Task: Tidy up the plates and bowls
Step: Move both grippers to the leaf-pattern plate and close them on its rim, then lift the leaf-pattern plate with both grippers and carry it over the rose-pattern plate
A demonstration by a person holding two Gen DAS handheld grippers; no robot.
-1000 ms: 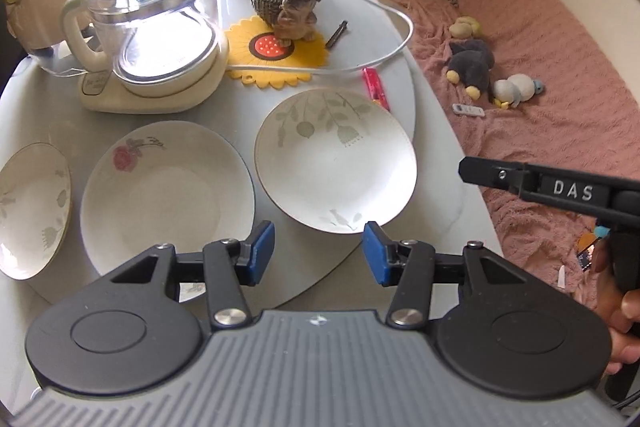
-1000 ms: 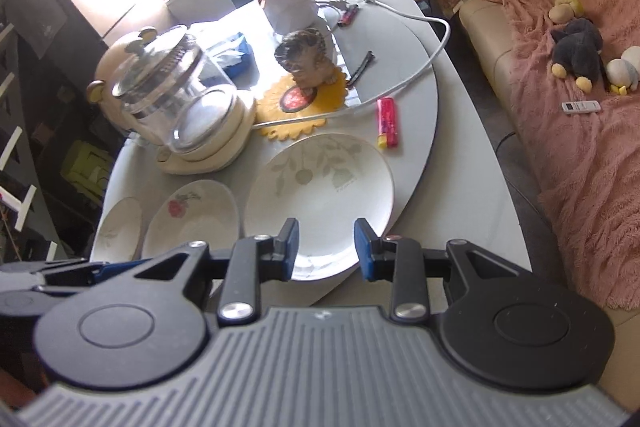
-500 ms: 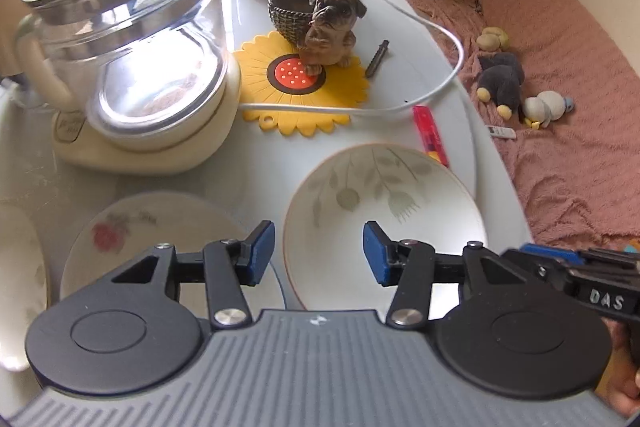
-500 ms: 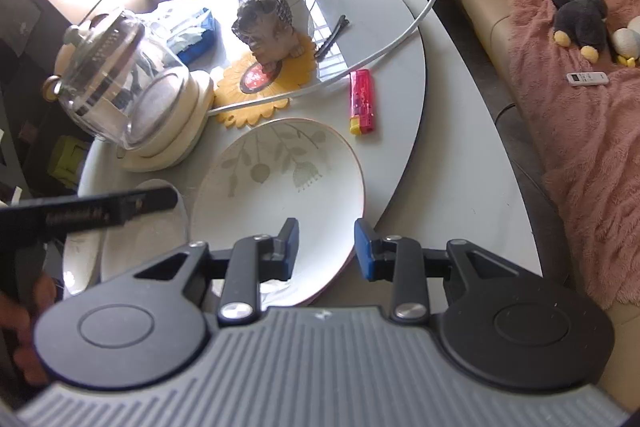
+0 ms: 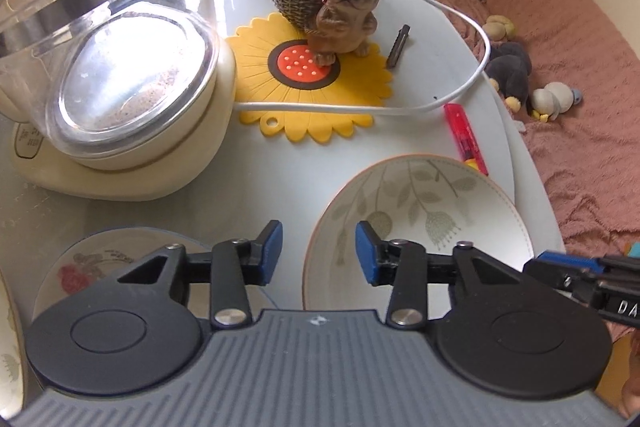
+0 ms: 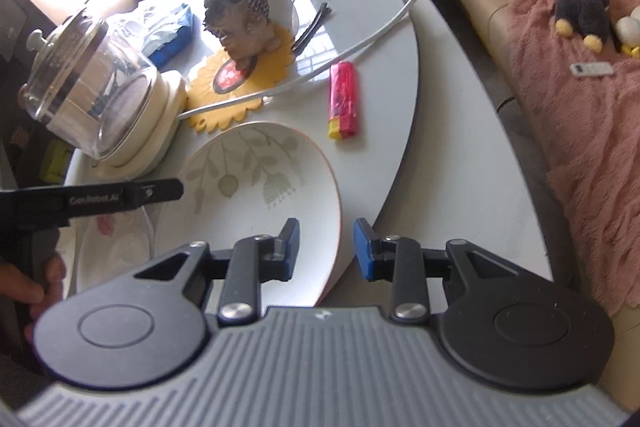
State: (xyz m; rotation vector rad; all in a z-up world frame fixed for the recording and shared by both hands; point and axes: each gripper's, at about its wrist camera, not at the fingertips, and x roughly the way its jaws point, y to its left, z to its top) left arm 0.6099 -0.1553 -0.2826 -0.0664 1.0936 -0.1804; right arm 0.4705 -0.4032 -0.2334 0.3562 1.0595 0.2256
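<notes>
Both tilt steeply down: left hand-held gripper (image 5: 319, 253) closing, empty, beside leaf plate (image 5: 424, 223); right hand-held gripper (image 6: 327, 249) spread astride its counter-edge rim.

So the leaf plate (image 5: 420, 223) sits at the table's (image 5: 248, 187) near edge, with the flower plate (image 5: 100, 267) just left of it. Behind them the kettle (image 5: 116, 67) is on the left, the sunflower mat (image 5: 320, 99) to its right, and the dog figurine (image 5: 348, 11) on that mat. The lighter (image 5: 464, 137) lies right of the mat.
</notes>
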